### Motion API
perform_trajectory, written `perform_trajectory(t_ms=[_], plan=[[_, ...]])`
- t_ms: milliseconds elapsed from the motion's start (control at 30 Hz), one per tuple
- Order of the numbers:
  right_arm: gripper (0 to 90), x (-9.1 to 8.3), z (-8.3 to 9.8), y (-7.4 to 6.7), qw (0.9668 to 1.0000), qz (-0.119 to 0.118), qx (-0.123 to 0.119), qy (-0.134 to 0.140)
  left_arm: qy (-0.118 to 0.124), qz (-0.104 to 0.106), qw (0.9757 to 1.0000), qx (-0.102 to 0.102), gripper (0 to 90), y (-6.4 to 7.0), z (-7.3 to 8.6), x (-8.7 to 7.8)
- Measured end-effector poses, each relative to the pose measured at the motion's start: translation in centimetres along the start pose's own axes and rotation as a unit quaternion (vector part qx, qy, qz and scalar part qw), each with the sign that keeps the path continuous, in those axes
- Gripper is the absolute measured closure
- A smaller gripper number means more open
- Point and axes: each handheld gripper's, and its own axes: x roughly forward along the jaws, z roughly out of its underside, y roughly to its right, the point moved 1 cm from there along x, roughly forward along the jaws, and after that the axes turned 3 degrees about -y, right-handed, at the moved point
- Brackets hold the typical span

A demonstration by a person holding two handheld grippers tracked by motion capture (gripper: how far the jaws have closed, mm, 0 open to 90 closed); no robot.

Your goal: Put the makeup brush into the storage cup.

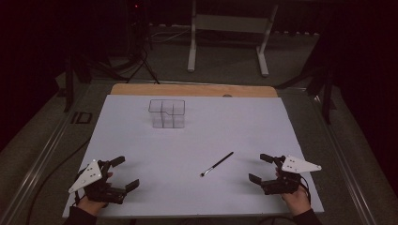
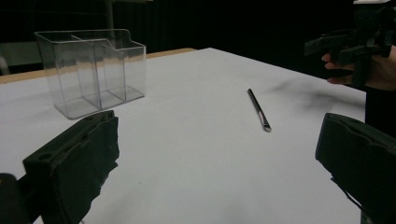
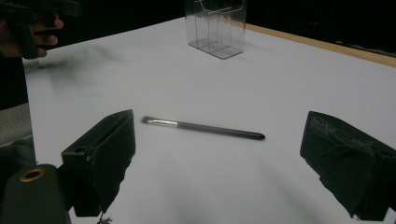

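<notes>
A thin black makeup brush [image 1: 217, 164] with a silver ferrule lies flat on the white table top [image 1: 197, 136], right of the middle and near the front; it also lies ahead of the jaws as the brush [image 2: 259, 110] and the brush [image 3: 203, 127]. A clear plastic organiser [image 1: 167, 113] with several compartments stands upright toward the back; the organiser [image 2: 91, 70] and the organiser [image 3: 215, 25] look empty. My left gripper [image 1: 124, 173] rests at the front left, jaws wide apart, nothing between them. At the front right my right gripper [image 1: 261, 168] is open too, a short way right of the brush.
A wooden strip [image 1: 192, 90] borders the table's far edge. Beyond it stand a white metal frame [image 1: 230, 33] and dark tripod legs [image 1: 136, 61] on the floor. A cable [image 1: 56, 164] runs along the floor at the left.
</notes>
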Motion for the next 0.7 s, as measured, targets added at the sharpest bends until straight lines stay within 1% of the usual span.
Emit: perform_trajectory(t_ms=[33,200,267,333,367,400,500,700], plan=[[10.4,0.02,0.01,-0.01,1.0,-0.001,0.001,-0.002,0.002,-0.003,1.0,0.0,1.1,-0.02,-0.02,-0.03],[10.4,0.04,-0.02,-0.03,1.0,-0.005,-0.004,-0.006,0.003,-0.005,1.0,-0.004,1.1,-0.09,-0.02,-0.14],[10.4,0.1,-0.06,-0.06,0.9999,-0.004,-0.01,-0.01,0.003,-0.006,1.0,-0.003,1.1,-0.08,-0.04,-0.19],[10.4,0.2,-0.05,-0.11,0.9998,-0.008,-0.012,-0.013,0.003,-0.006,1.0,-0.002,1.1,-0.05,-0.06,-0.2],[10.4,0.28,-0.1,-0.22,0.9997,-0.011,-0.017,-0.016,0.005,-0.008,1.0,-0.001,1.1,-0.02,-0.09,-0.22],[10.4,0.28,-0.1,-0.22,0.9997,-0.011,-0.017,-0.016,0.005,-0.008,1.0,-0.001,1.1,-0.02,-0.09,-0.22],[10.4,0.37,-0.26,-0.47,0.9994,-0.012,-0.027,-0.017,0.008,-0.008,0.9999,0.0,1.1,-0.04,-0.12,-0.31],[10.4,0.36,-0.23,-0.41,0.9995,-0.01,-0.024,-0.02,0.002,-0.005,1.0,0.007,1.1,0.13,-0.14,-0.22]])
